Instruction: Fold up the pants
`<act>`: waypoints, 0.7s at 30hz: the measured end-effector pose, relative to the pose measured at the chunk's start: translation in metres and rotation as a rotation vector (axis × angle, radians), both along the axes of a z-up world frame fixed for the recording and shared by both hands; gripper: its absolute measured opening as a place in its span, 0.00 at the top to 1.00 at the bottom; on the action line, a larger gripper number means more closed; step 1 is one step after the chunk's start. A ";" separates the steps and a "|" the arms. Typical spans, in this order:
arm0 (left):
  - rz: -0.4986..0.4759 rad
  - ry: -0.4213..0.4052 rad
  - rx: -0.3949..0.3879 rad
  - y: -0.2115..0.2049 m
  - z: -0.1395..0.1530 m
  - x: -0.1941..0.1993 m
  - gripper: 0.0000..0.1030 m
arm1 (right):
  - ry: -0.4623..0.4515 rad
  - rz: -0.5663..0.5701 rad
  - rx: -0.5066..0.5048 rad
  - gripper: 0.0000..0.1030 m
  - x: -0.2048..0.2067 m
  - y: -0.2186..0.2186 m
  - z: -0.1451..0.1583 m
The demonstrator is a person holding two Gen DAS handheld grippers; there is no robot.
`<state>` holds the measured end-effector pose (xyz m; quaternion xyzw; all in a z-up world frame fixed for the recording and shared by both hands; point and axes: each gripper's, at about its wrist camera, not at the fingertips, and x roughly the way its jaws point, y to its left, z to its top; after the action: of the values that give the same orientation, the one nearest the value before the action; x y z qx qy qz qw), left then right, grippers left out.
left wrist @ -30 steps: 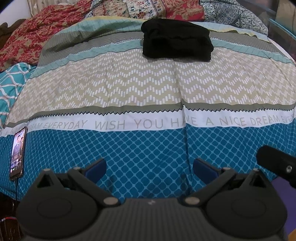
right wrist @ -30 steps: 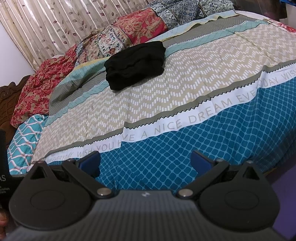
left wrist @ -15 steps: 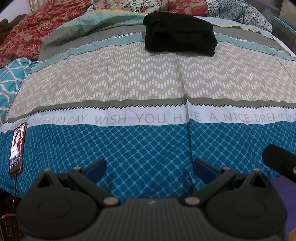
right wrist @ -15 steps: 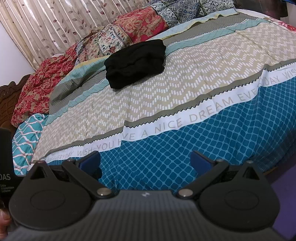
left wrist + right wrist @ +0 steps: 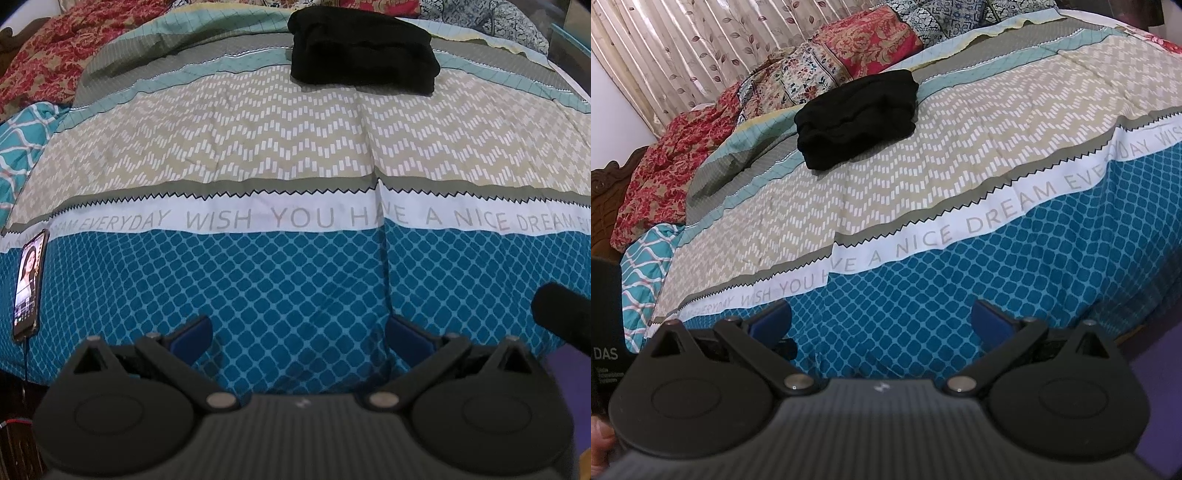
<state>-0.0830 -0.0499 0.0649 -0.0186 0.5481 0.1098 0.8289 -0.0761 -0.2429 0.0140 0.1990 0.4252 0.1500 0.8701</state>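
The black pants [image 5: 362, 48] lie folded in a thick bundle on the far side of the bed, on the grey and teal stripes. They also show in the right wrist view [image 5: 858, 118]. My left gripper [image 5: 297, 334] is open and empty, low over the blue patterned near part of the bedspread, far from the pants. My right gripper [image 5: 881, 319] is open and empty, over the same blue band near the bed's front edge.
A phone [image 5: 29, 280] with a lit screen lies at the bed's left edge with a cable. Patterned pillows and quilts [image 5: 849, 55] pile at the head of the bed before a curtain [image 5: 683, 44]. The other gripper's black body [image 5: 565, 317] shows at right.
The left gripper has moved forward and tilted down a little, so the bed looms larger and the pants sit higher in its view. The right gripper has barely moved.
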 end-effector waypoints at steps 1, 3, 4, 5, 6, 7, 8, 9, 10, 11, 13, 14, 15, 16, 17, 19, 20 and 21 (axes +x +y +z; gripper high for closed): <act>0.000 0.002 -0.001 0.000 -0.001 0.000 0.00 | 0.002 0.000 0.000 0.00 0.001 0.000 -0.001; -0.001 0.007 -0.003 0.000 -0.002 0.000 0.00 | 0.005 0.001 0.001 0.00 0.001 0.000 -0.001; -0.002 0.010 -0.004 0.000 -0.003 0.000 0.00 | 0.006 0.001 0.001 0.00 0.001 -0.001 -0.002; -0.002 0.012 -0.004 0.000 -0.004 0.000 0.00 | 0.007 0.001 0.001 0.00 0.001 0.000 -0.002; -0.003 0.014 -0.005 0.000 -0.005 0.000 0.00 | 0.009 0.001 0.001 0.00 0.001 -0.001 -0.002; -0.003 0.016 -0.006 -0.001 -0.005 0.000 0.00 | 0.010 0.001 0.001 0.00 0.001 -0.001 -0.003; -0.003 0.018 -0.007 -0.001 -0.006 0.000 0.00 | 0.011 0.001 0.001 0.00 0.002 0.000 -0.003; -0.004 0.020 -0.008 -0.001 -0.006 0.000 0.00 | 0.012 0.001 0.001 0.00 0.002 0.000 -0.003; -0.004 0.022 -0.009 0.000 -0.007 0.000 0.00 | 0.014 0.001 0.001 0.00 0.002 0.000 -0.003; -0.004 0.023 -0.010 0.000 -0.007 0.000 0.00 | 0.016 0.001 0.002 0.00 0.002 -0.001 -0.004; -0.004 0.027 -0.011 0.000 -0.008 0.001 0.00 | 0.019 0.000 0.003 0.00 0.003 -0.001 -0.005; -0.004 0.029 -0.012 0.000 -0.008 0.001 0.00 | 0.020 -0.001 0.003 0.00 0.003 -0.001 -0.005; -0.004 0.031 -0.013 0.000 -0.009 0.001 0.00 | 0.021 -0.001 0.003 0.00 0.003 -0.001 -0.005; -0.005 0.033 -0.013 0.000 -0.009 0.001 0.00 | 0.022 0.000 0.004 0.00 0.003 -0.001 -0.005; -0.005 0.036 -0.013 0.000 -0.010 0.001 0.00 | 0.024 -0.002 0.004 0.00 0.003 -0.001 -0.005; -0.005 0.043 -0.011 0.000 -0.012 0.001 0.00 | 0.026 -0.003 0.004 0.00 0.003 -0.002 -0.006; -0.004 0.046 -0.012 0.001 -0.012 0.001 0.00 | 0.027 -0.003 0.004 0.00 0.003 -0.001 -0.006; -0.004 0.050 -0.013 0.001 -0.013 0.002 0.00 | 0.029 -0.004 0.004 0.00 0.003 -0.001 -0.006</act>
<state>-0.0814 -0.0494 0.0514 -0.0200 0.5696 0.1048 0.8150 -0.0733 -0.2440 0.0078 0.2037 0.4371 0.1465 0.8637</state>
